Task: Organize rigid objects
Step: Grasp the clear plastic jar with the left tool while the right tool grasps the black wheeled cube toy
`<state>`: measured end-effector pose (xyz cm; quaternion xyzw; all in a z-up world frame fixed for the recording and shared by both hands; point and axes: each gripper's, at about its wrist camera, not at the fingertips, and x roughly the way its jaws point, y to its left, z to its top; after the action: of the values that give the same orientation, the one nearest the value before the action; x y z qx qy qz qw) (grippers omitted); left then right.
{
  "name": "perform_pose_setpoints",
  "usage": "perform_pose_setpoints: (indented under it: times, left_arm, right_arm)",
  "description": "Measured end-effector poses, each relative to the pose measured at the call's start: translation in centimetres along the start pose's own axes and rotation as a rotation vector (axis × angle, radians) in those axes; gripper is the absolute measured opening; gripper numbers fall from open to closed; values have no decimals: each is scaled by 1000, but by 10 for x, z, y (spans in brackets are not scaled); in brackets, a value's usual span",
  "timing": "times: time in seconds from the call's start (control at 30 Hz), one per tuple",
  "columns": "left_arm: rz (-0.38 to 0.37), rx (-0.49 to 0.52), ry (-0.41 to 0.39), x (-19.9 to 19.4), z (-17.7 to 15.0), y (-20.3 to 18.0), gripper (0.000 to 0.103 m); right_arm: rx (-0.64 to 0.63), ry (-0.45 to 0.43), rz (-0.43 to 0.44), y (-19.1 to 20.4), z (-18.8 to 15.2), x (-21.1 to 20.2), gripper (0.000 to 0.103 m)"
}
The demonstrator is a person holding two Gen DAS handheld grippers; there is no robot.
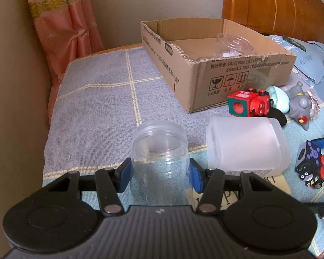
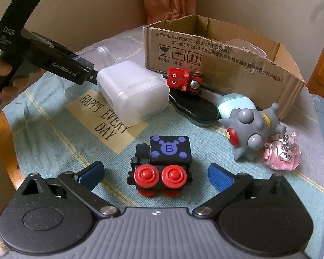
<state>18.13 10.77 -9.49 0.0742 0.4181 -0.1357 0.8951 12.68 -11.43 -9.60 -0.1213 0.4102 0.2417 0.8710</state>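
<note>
Clear plastic made up the jar (image 1: 159, 151) in my left gripper (image 1: 161, 173): round, lidless, with a threaded rim, see-through enough that the blanket (image 1: 92, 108) showed behind it. My blue pads (image 1: 125, 176) pressed on both its sides, the jaws only partly apart and closed on it. From the right wrist view the jar (image 2: 97, 54) looked to be lying tilted over the blanket, though the left gripper's body hid most of it, so I could not be sure it touched the cloth.

Just beside it lay a frosted white container (image 1: 246, 144) on its side. Beyond stood the open cardboard box (image 1: 196, 79), with a clear lid (image 1: 235, 44) inside.

My right gripper (image 2: 155, 174) stood wide open and held nothing. Between its pads sat the black toy train (image 2: 162, 164), with red wheels and a purple "B" on top; neither pad touched it. Near the box were a red toy train (image 2: 184, 81), a black sole-shaped piece (image 2: 194, 108), a pale blue egg-shaped thing (image 2: 235, 104), a grey spiky figure (image 2: 248, 133) and a pink keychain (image 2: 283, 155).
</note>
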Motion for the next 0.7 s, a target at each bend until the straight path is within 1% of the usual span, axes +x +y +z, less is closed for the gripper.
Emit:
perform_pose_setpoints:
  times: [0.23,0.3,0.33,0.4,0.43,0.5,0.53,0.6,0.7]
  left_arm:
    - [-2,0,2,0,0,2,54]
    - [-2,-3,3,-1,0,2,54]
    - [-2,-3,4,0,0,2,55]
    - [-1,-3,4,0,0,2,55]
    - [-2,-3,4,0,0,2,55]
    - [-2,-4,4,0,0,2,55]
    - [-2,-7,5,0,0,3,55]
    - [-2,-11,6,0,0,4,53]
    - [2,-14,11,0,1,4,51]
  right_arm:
    - [-2,1,-4,0,1,1,102]
    - [-11,-4,5,0,3,0,92]
    - [-14,-3,7,0,4,-1,90]
    - [-14,1,6,0,7,-2,80]
    - [-15,3,4,-1,8,-2,79]
    - [-16,2,3,-1,9,-3,70]
    - [-17,3,4,-1,10,-3,68]
    - [-17,7,-5,-1,11,-3,58]
    - [-12,20,-3,-3,13,-3,58]
